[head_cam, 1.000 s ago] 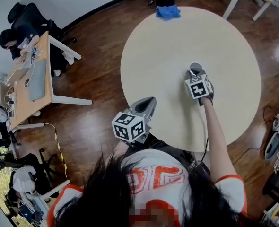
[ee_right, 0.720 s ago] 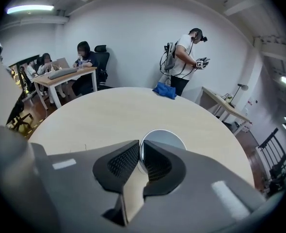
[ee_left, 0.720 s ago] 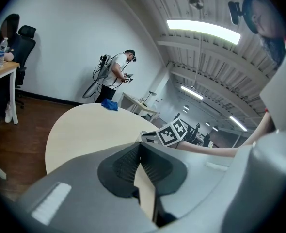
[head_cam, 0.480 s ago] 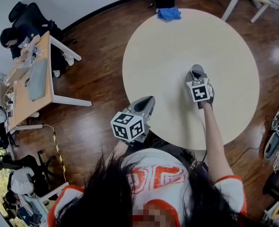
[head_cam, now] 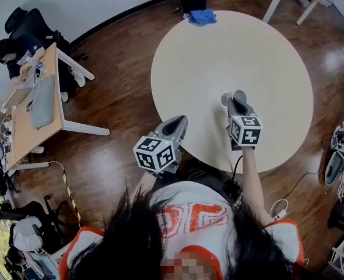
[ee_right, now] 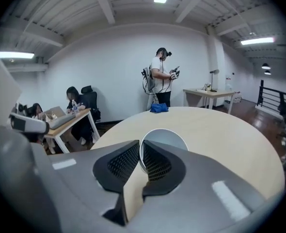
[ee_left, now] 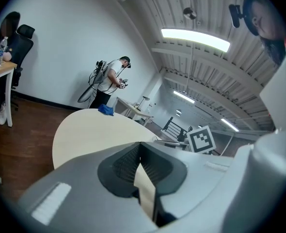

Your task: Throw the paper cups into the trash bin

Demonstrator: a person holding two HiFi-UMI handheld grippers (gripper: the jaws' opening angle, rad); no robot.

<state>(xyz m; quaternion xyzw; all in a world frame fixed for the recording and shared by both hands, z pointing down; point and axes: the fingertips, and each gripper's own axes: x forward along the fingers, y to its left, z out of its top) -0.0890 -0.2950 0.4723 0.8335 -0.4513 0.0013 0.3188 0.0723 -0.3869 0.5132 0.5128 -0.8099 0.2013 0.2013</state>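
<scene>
My right gripper [ee_right: 141,155] has its jaws clamped on the rim of a paper cup [ee_right: 166,139] over the round tabletop [head_cam: 230,45]. My left gripper [ee_left: 139,154], jaws together and empty, is beside its edge.

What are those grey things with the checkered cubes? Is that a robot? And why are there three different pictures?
It isn't a robot. A person holds two grey hand tools called grippers, and each has two jaws that pinch like tongs. The cubes with black-and-white squares are part of them. One picture comes from a camera on the person's head, looking down. The other two come from small cameras riding on each gripper, looking along its jaws. The left gripper is shut with nothing in it. The right gripper pinches the edge of a paper cup over the round table. A blue cloth lies at the table's far edge.
</scene>
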